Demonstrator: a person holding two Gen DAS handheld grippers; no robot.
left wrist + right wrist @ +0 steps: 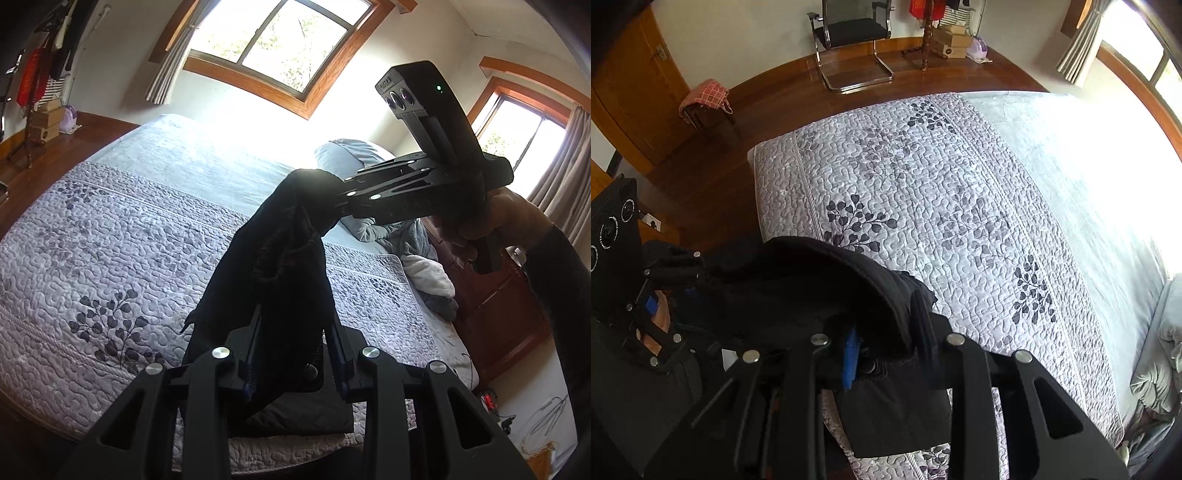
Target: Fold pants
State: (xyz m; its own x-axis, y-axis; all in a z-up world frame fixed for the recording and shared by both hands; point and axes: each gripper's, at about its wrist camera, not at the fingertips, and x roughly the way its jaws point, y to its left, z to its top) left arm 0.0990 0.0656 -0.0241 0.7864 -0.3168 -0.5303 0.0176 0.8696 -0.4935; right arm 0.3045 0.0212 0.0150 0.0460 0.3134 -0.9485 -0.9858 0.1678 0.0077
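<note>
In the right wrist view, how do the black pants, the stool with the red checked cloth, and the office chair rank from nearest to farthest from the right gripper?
1. The black pants: clamped in the right gripper, at the near edge of the bed.
2. The stool with the red checked cloth: on the floor to the left, beyond the bed's corner.
3. The office chair: at the far wall, top centre.

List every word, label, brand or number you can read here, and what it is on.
No text here can be read for sure.
Raised lettering on the right tongs' camera head: too blurred.
Faint marks on its body: unreadable.
Round label on the cardboard boxes: too small.
</note>
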